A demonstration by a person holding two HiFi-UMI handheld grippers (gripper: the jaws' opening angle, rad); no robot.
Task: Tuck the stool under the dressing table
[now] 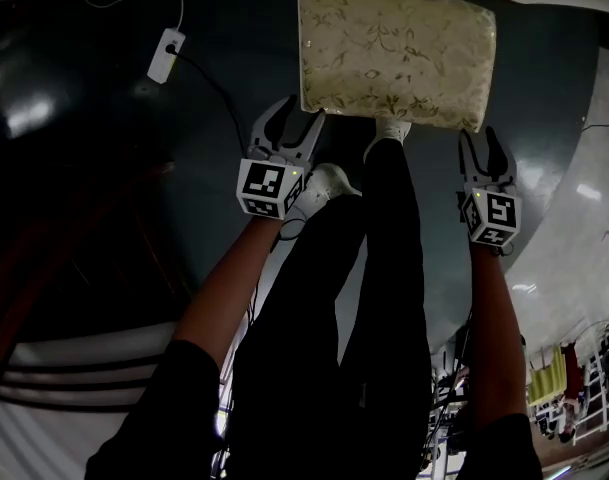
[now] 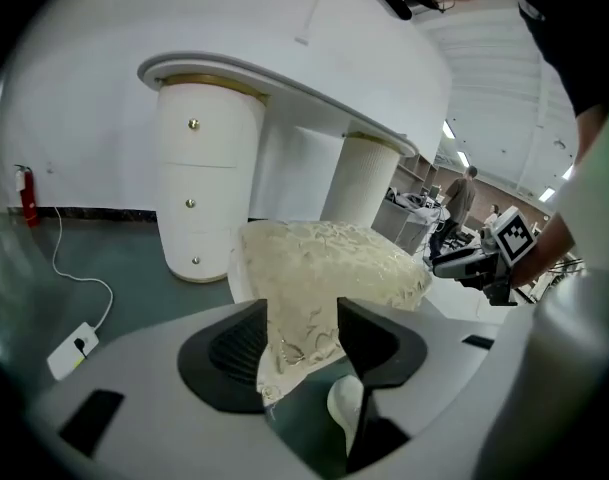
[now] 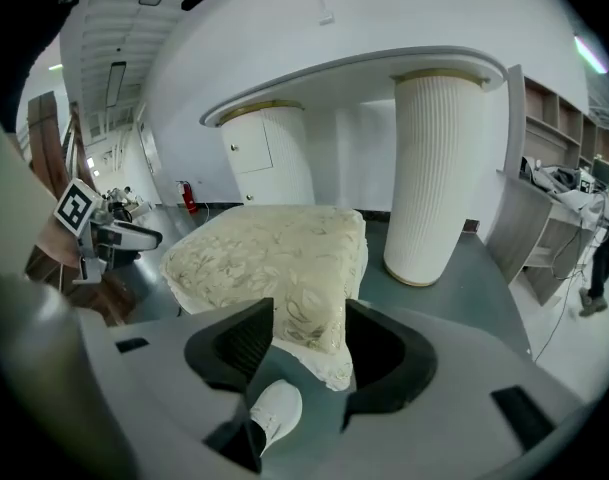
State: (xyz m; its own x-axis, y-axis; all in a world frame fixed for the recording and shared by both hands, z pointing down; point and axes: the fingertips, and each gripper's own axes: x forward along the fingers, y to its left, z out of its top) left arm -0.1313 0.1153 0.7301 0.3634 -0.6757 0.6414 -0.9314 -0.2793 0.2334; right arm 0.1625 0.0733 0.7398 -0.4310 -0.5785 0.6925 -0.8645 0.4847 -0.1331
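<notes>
While the person stood over it, the stool sat on the dark floor in front of the desk, not yet under it, facing the gap between the drawer pedestal and the ribbed column. The left tool was spread wide, with the stool's near left corner between its jaws. The right tool stood just as wide around the near right corner. Whether the pads pressed the fabric could not be told. A white shoe showed just behind the left tool, and a power strip lay on the floor well to the left.
</notes>
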